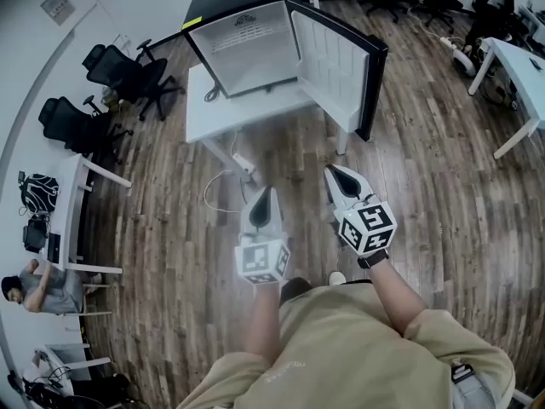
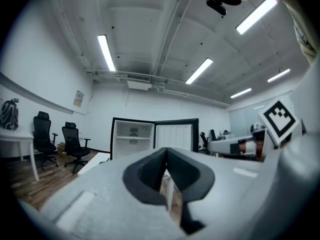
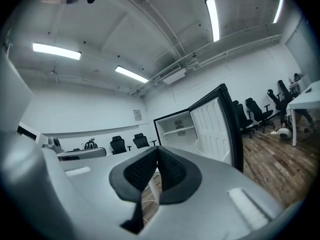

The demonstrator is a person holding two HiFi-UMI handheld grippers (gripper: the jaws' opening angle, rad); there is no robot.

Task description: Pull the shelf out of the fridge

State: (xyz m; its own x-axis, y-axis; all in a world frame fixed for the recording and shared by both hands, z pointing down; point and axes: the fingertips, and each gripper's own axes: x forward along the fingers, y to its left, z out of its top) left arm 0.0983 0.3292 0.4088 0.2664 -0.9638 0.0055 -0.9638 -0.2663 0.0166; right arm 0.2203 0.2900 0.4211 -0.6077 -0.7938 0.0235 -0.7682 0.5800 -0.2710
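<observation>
Presently, left tongs (image 2: pixel 166 158): closed on nothing, pads meeting at the tips, held level and aimed at 12 o'clock.
Right tongs (image 3: pixel 157 156): likewise closed and empty, level, just beside the left pair at its 3 o'clock.
Gap ahead: bare wooden floor (image 1: pixel 409 169) lies between both tongs and the counter (image 1: pixel 209 113); neither pair is near anything it could grip.
Mini fridge (image 1: pixel 247 54): stands on the counter at 12 o'clock, well apart from the tongs, its mouth facing back toward 6 o'clock.
Door (image 1: pixel 336 66): swung wide open on the fridge's 3 o'clock side, leaving the mouth unobstructed.
Shelf (image 2: pixel 132 138): inside the fridge, about halfway up the cavity, lying flat; it looks fully seated.
Shelf axis: the long side runs 9 to 3 o'clock across the cavity; the front edge faces 6 o'clock, which I judge is the way it slides out.
Step in hand: the approach, judging by the distance; no pull has begun.
Next move calls for: closing in toward 12 o'clock, spreading one pair of tongs, setting it over the shelf's front edge, pinching, then drawing straight toward 6 o'clock with the shelf kept level so it does not bind against the walls.
</observation>
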